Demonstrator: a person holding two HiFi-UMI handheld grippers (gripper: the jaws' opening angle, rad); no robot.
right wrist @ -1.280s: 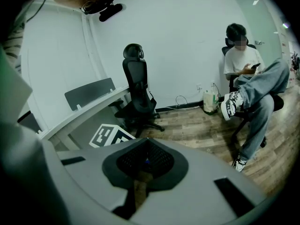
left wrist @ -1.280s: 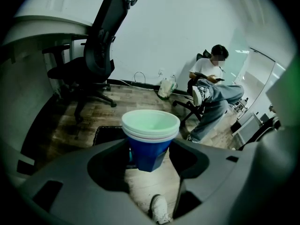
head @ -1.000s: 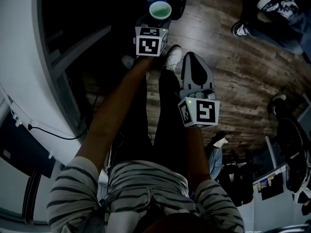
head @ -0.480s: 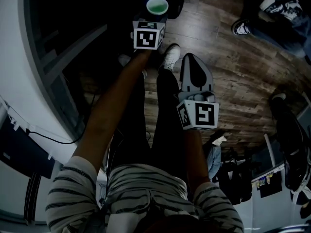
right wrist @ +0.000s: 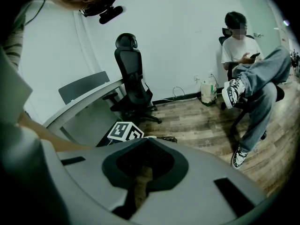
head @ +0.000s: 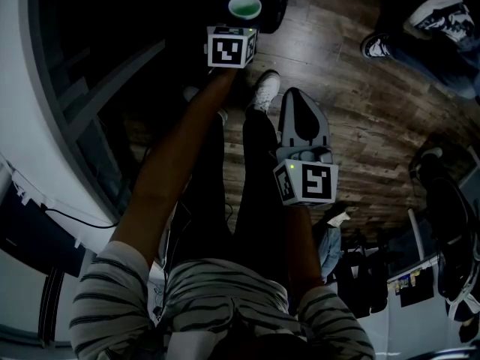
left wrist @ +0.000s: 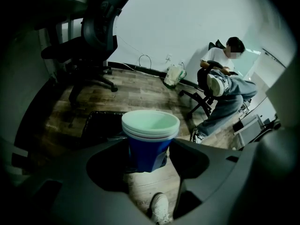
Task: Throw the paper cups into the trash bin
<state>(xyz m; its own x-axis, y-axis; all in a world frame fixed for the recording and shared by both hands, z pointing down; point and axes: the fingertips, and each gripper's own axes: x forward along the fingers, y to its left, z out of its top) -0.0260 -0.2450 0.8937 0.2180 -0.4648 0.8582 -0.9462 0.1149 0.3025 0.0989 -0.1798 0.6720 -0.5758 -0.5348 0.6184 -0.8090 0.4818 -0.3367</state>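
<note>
I record the paper cups (left wrist: 150,136), nested one in another, standing upright between the jaws of the left gripper (head: 241,22), which bear on their sides. In the left gripper view the trash bin (left wrist: 99,125) stands on the floor (left wrist: 140,86) just behind the cups and to their left. An office chair (left wrist: 93,36) stands beyond the bin, near the wall (left wrist: 178,22). A seated person (left wrist: 225,86) is at far right, and a bag (left wrist: 174,75) rests at the wall's foot between chair and person. The right gripper (head: 301,103) hangs right of the left one and nearer my body, jaws together with nothing between. A desk (head: 34,88) runs along my left.
</note>
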